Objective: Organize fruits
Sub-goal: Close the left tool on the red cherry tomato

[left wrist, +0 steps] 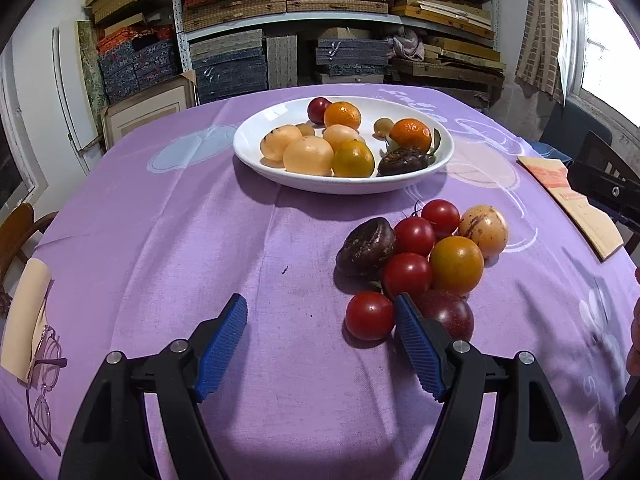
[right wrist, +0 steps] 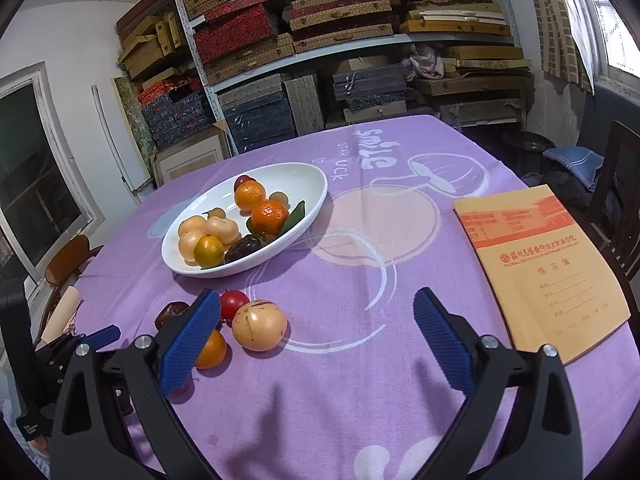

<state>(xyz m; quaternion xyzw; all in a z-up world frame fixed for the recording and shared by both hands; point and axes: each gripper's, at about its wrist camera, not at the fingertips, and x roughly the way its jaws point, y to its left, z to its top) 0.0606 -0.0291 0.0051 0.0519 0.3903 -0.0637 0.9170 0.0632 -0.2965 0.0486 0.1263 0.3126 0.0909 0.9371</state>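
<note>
A white oval plate [left wrist: 400,188] [right wrist: 308,176] on the purple cloth holds several oranges, pale yellow fruits and dark fruits. A loose pile lies in front of it: red tomatoes [left wrist: 414,236], an orange tomato [left wrist: 456,265], a dark wrinkled fruit [left wrist: 365,247], a pale yellow fruit [left wrist: 483,231] [right wrist: 259,325] and a dark purple fruit [left wrist: 450,314]. My left gripper [left wrist: 322,308] is open and empty, its right finger beside the nearest red tomato [left wrist: 369,315]. My right gripper [right wrist: 316,302] is open and empty, just right of the pile.
An orange exercise book [right wrist: 540,272] [left wrist: 572,196] lies at the table's right edge. Glasses [left wrist: 46,364] and a cream paper [left wrist: 26,320] lie at the left edge. Chairs stand at both sides. Shelves of stacked boxes [right wrist: 304,40] fill the back wall.
</note>
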